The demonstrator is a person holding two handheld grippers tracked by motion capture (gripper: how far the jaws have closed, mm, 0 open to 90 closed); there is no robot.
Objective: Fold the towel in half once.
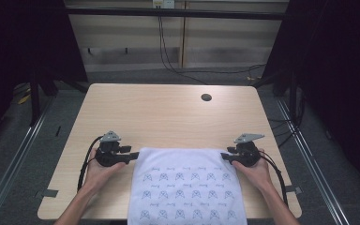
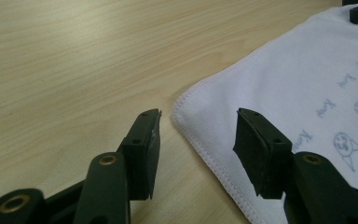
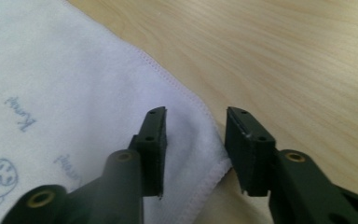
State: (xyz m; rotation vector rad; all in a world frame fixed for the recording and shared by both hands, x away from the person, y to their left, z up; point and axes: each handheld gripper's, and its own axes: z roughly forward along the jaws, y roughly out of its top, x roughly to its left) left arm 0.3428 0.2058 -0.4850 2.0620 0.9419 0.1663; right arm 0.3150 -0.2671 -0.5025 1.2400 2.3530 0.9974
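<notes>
A white towel (image 1: 185, 183) printed with small blue figures lies flat on the wooden table (image 1: 168, 112), its near end hanging over the front edge. My left gripper (image 1: 133, 155) sits at the towel's far left corner, held in a hand. In the left gripper view the gripper (image 2: 198, 140) is open, with the towel (image 2: 284, 74) corner lying on the table between the jaws, untouched by the pads. My right gripper (image 1: 225, 156) is at the far right corner. It (image 3: 193, 140) is open too, straddling the towel (image 3: 74, 74) corner without pressing it.
A round cable hole (image 1: 206, 97) sits in the table's far right part. Cables (image 1: 168, 61) hang down behind the table. Metal rails (image 1: 18, 154) run along the floor on both sides, and dark curtains flank the space. The far half of the tabletop is bare wood.
</notes>
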